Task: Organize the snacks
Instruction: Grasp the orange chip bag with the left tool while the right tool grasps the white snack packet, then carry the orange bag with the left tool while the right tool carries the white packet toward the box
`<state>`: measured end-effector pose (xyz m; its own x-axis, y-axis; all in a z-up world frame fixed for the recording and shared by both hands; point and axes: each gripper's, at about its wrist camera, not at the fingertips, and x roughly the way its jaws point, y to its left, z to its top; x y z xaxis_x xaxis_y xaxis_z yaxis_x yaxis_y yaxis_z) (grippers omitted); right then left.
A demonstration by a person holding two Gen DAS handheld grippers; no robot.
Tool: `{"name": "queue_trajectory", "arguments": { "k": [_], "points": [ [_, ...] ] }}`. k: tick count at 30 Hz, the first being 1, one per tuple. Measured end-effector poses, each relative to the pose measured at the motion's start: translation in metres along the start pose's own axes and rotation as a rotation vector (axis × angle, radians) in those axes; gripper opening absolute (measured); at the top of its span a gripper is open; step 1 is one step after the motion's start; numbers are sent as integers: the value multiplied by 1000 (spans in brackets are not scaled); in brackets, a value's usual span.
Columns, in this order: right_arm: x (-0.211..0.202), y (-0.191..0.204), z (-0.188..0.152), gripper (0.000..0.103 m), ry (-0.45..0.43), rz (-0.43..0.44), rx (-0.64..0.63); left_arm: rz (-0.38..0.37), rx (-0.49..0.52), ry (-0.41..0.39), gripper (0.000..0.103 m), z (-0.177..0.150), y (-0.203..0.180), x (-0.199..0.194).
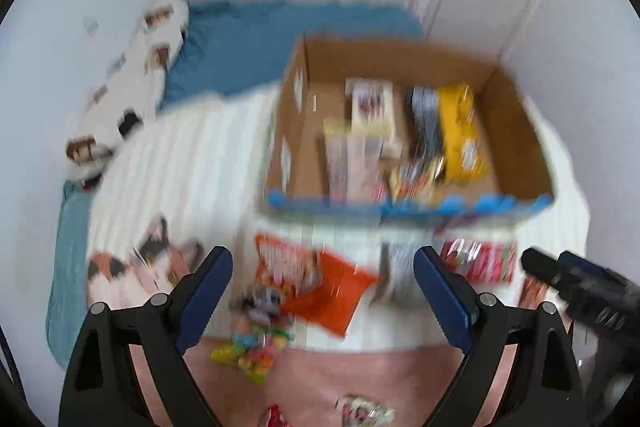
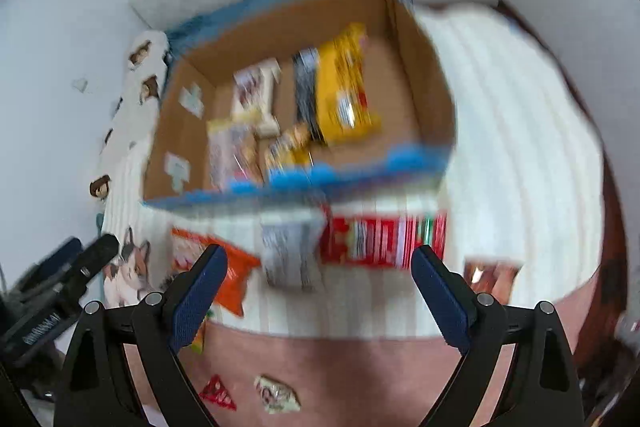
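1. Both grippers hang over a bed with nothing in them: the left gripper [image 1: 323, 291] has its jaws spread wide over the loose packets, and the right gripper [image 2: 320, 291] is equally wide and empty.
2. The snacks lie in two groups. Several already sit inside the cardboard box [image 1: 516, 131] on the white blanket [image 1: 192, 163], among them a yellow bag [image 1: 460, 131]. Others wait in front of the box: an orange packet [image 1: 320, 279], a red box [image 2: 384, 239], a grey-white packet [image 2: 288, 251], and a bag of coloured sweets [image 1: 256, 343] on the pink sheet [image 1: 340, 379].
3. The step in hand looks like choosing the next loose snack. Both views are smeared, so settling the gripper before descending would likely help.
4. For the orange packet, I would bring the left gripper straight down and close across its narrow width, clear of the coloured sweets that touch its lower edge.
5. The red box looks stiff and would suit the right gripper, gripped across its short side.
6. Only the left wrist view shows the blue sheet [image 1: 248, 39] beyond the box and the coloured sweets in full.
7. Only the right wrist view shows the red box whole, and the bed's dark edge at right.
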<state>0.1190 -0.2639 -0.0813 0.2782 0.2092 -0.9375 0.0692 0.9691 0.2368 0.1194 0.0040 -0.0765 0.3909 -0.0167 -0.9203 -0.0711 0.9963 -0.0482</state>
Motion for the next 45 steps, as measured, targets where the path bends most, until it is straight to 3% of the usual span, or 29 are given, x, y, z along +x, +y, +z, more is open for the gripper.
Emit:
{"name": "queue_trajectory", "arguments": {
  "k": [4,7,10,12,14,20,23,25,26,27,30,39,45],
  "points": [
    [41,-26,-15,95,81,-4,74,43,91,172,93,-25,-3,70],
    [65,-34,-22,95,114,4,104,48,149,255,93,-38,-13,109],
    [84,-32,-23,95,127,17,114,47,213,309,93,-42,-29,139],
    [96,-26,-22,94,128,21,103,39,233,300,89,-42,-36,150],
    [108,-18,-21,92,139,26,93,41,197,303,53,-41,-32,156],
    [144,14,-17,91,150,24,78,-38,-125,346,52,-48,21,158],
    [164,29,-13,91,153,4,79,-54,-195,357,52,-55,34,161],
    [175,40,-14,85,156,-31,60,-53,-201,359,53,-57,36,162],
    [179,46,-17,77,153,-63,38,-49,-199,358,53,-58,35,162],
    [181,50,-19,61,152,-82,18,-45,-196,357,53,-59,34,161],
    [176,50,-30,56,151,-78,-18,-29,-174,349,53,-63,20,157],
    [149,11,-94,55,270,-63,-53,-27,-78,395,53,-128,-15,135],
    [149,2,-125,55,306,-73,-47,-13,-39,422,53,-159,-30,142]
  ]
}}
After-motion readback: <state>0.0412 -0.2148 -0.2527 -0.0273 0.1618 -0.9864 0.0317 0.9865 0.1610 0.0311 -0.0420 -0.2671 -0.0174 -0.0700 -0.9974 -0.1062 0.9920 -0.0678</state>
